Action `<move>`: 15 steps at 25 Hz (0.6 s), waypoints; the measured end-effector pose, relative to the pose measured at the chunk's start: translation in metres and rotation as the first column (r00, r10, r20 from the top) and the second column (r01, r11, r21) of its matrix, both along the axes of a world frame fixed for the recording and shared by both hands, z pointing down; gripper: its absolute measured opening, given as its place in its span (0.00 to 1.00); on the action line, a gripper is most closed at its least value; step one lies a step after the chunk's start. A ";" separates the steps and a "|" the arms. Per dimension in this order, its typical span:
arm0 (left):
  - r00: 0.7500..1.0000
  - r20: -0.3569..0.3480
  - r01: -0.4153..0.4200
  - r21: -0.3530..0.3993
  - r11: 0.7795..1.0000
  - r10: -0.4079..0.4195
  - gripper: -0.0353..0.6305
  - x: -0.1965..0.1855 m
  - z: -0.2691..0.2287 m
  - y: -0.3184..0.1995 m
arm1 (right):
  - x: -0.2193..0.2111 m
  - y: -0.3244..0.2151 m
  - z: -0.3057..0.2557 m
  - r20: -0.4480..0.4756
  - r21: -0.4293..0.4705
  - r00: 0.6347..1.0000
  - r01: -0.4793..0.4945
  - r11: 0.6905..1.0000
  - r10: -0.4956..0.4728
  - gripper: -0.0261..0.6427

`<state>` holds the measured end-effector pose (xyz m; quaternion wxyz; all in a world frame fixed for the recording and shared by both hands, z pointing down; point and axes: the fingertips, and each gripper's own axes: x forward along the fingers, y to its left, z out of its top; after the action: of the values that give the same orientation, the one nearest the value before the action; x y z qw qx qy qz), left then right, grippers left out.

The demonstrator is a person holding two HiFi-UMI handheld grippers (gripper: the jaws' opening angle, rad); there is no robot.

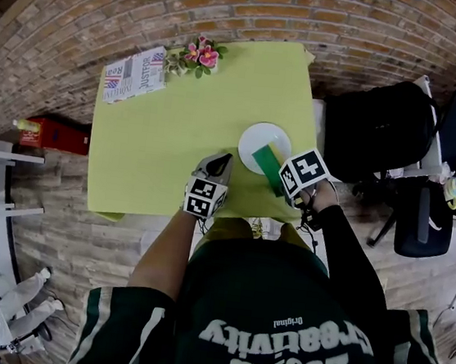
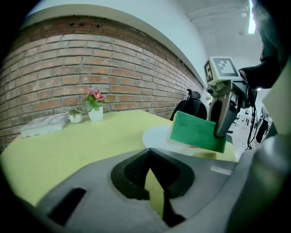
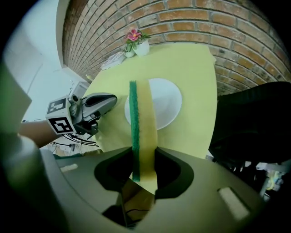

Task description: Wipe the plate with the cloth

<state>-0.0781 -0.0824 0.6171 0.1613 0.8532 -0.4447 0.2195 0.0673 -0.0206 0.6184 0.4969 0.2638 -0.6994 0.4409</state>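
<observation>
right gripper [image 3: 140, 160] | clamped on sponge [image 3: 144, 118] | plate [image 3: 167, 107] partly hidden behind it

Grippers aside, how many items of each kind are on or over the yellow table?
Plate: 1
Sponge, held in the right gripper: 1
Newspaper: 1
Potted plants: 2
Total: 5
</observation>
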 end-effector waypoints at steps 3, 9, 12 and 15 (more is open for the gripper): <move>1.000 0.004 -0.003 -0.002 1.000 0.003 0.06 0.002 0.000 0.000 | 0.015 -0.002 0.001 -0.003 0.005 0.999 -0.038 0.999 0.038 0.24; 1.000 0.016 -0.004 -0.003 1.000 0.004 0.06 0.001 0.003 0.001 | 0.040 -0.005 0.002 -0.022 0.018 0.996 -0.091 0.996 0.092 0.24; 1.000 0.019 -0.003 -0.002 1.000 0.003 0.06 0.001 0.003 0.000 | 0.046 -0.005 0.002 -0.024 0.019 0.994 -0.107 0.994 0.108 0.24; 1.000 0.021 -0.003 -0.001 1.000 0.003 0.06 0.000 0.003 0.000 | 0.047 -0.005 0.002 -0.022 0.020 0.994 -0.110 0.994 0.111 0.24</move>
<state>-0.0777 -0.0823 0.6198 0.1568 0.8515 -0.4448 0.2291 0.1142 -0.0254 0.6209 0.4774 0.3118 -0.6819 0.4582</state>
